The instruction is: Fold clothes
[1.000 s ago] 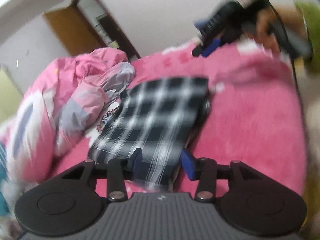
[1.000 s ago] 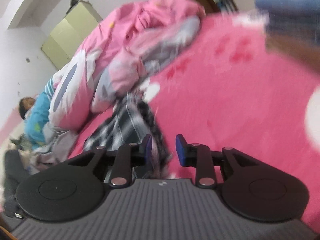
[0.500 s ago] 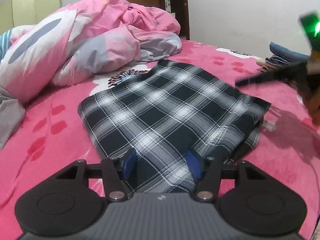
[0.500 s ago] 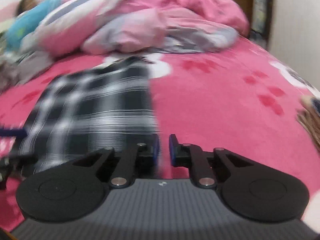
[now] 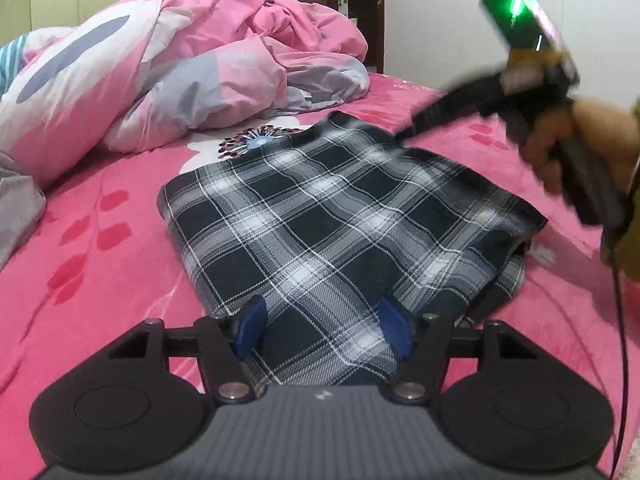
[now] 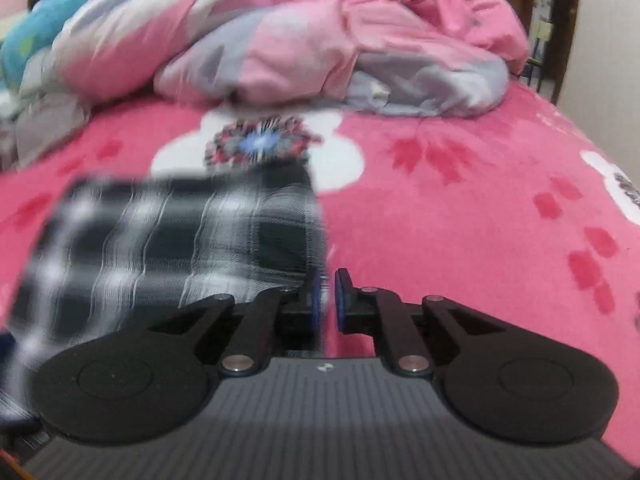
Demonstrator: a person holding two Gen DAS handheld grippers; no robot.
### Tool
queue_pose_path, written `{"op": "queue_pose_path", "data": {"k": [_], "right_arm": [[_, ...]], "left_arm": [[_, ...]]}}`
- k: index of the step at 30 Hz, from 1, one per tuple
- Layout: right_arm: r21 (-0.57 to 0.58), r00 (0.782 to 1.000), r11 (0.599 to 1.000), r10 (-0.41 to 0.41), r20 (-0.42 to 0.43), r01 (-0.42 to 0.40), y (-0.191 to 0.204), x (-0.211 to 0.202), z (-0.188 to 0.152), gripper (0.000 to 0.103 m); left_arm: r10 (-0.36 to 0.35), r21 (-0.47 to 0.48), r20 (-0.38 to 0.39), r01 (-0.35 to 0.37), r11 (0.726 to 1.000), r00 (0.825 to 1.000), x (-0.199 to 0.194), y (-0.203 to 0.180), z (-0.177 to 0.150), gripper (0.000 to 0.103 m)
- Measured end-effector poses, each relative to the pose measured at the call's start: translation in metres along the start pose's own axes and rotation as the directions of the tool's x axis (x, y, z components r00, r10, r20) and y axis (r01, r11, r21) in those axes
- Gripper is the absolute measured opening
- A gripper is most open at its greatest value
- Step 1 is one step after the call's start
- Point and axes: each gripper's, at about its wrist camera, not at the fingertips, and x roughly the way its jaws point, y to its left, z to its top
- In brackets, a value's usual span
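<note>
left wrist view: a folded black-and-white plaid shirt point(image 5: 340, 224) lies flat on a pink bedspread point(image 5: 92, 280). the left gripper point(image 5: 324, 326) straddles its near edge, jaws opening, blue pads clear of the cloth. right wrist view: the right gripper point(image 6: 325, 300) is clenched, nothing between its jaws, just beside the shirt's right edge.
</note>
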Motion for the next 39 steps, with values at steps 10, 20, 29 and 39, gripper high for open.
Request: {"op": "queue_pose_path", "data": {"k": [10,20,29,39], "right_arm": [[0.046,0.978,0.989,0.145,-0.149,-0.140,0.036,0.098,0.048,0.006],[0.069,0.892,0.898,0.440,-0.103,-0.435,0.069,0.045,0.067,0.009],[0.191,0.856,0.873,0.482,-0.187,-0.450,0.123,0.122,0.067,0.008],[0.225,0.940,0.922,0.336,-0.062,-0.314,0.012,0.008,0.063,0.009]], "left_arm": [[-0.001,-0.022,-0.005,0.000,1.000,1.000,0.000,0.001,-0.002,0.064],[-0.030,-0.074,0.004,0.031,0.997,1.000,-0.001,0.010,-0.004,0.065],[-0.018,-0.083,-0.008,0.017,0.996,1.000,-0.004,0.009,-0.005,0.065],[-0.025,-0.095,-0.010,0.024,0.995,1.000,-0.004,0.012,-0.006,0.066]]}}
